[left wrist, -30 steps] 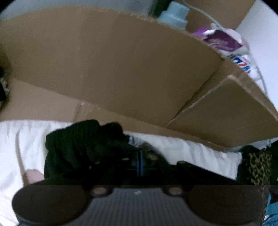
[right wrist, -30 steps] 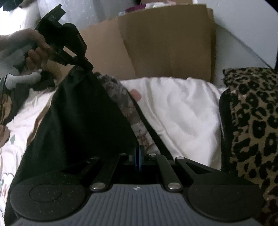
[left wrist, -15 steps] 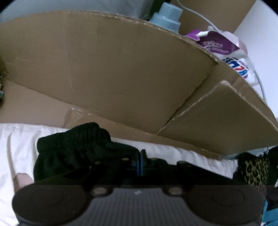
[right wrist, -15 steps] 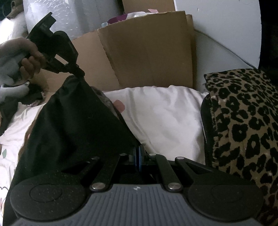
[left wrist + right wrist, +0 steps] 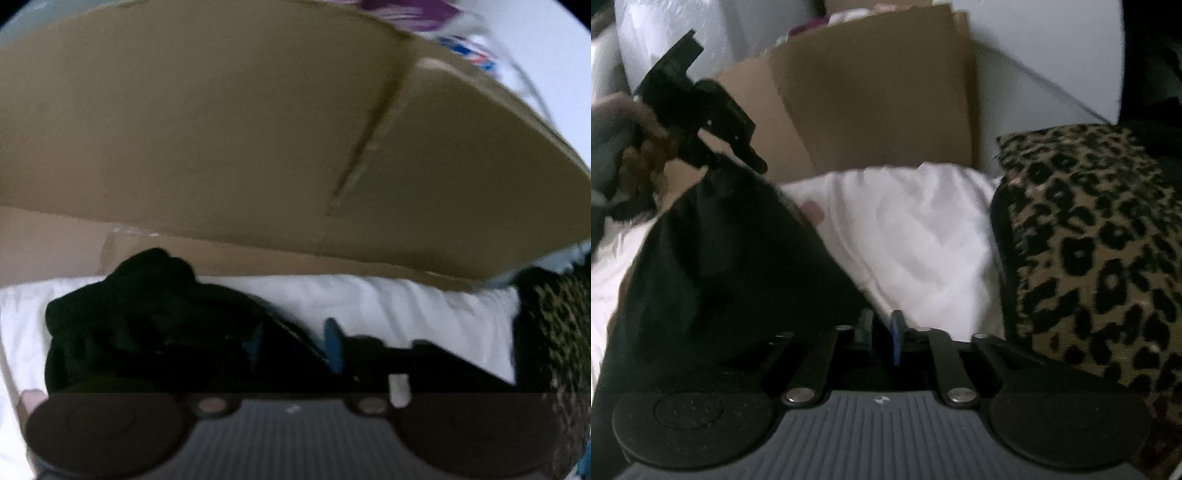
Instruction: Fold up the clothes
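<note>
My left gripper (image 5: 291, 347) has its fingers apart beside the black garment (image 5: 731, 266); my right gripper (image 5: 882, 332) fingers are slightly parted, garment between them, left of the leopard pillow (image 5: 1100, 236).

Bare white bedding (image 5: 916, 236) between black garment (image 5: 731, 258) and leopard-print cushion (image 5: 1100, 236): open passage. Behind bedding, blocked by upright cardboard (image 5: 879, 96); cushion walls off the right.

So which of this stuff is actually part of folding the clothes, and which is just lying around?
Part of the job:
- black garment
- left hand-held gripper
- right hand-held gripper

Just lying about:
- cardboard
- leopard-print fabric
- white bedding, only the surface underneath
</note>
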A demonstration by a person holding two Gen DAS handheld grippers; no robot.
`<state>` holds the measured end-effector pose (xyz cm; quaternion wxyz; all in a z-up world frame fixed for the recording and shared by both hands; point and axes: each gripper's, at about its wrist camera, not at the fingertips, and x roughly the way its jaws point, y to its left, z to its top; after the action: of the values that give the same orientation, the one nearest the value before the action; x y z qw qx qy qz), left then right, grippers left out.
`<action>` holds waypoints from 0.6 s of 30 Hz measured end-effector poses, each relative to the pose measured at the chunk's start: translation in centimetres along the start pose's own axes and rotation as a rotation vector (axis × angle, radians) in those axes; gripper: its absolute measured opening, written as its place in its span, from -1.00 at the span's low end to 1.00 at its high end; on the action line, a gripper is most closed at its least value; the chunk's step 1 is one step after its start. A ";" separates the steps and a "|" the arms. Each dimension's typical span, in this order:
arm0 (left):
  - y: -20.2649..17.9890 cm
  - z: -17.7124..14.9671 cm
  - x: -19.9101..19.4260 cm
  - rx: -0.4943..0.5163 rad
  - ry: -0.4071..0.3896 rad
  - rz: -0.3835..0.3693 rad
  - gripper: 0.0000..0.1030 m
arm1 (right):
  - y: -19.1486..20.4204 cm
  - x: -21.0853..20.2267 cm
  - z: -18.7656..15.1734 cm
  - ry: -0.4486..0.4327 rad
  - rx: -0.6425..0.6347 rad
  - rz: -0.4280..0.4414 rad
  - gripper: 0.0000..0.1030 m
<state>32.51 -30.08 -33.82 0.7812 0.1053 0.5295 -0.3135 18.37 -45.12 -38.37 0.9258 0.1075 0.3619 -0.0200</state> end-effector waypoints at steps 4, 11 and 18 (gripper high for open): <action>-1.1 -0.8 0.3 0.024 0.043 -0.035 -0.01 | -0.6 -1.3 -0.1 -0.022 0.038 0.023 -0.63; -1.3 -1.6 2.2 -0.015 0.063 -0.013 -0.15 | -0.2 -2.2 -1.4 0.001 0.049 0.061 -0.63; -1.3 -2.0 4.1 -0.052 0.067 0.001 -0.37 | -0.4 -2.1 -2.9 0.056 0.055 0.062 -0.63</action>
<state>31.21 -31.66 -38.06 0.7657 0.0954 0.5633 -0.2955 14.83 -45.01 -39.07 0.9122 0.1447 0.3834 0.0017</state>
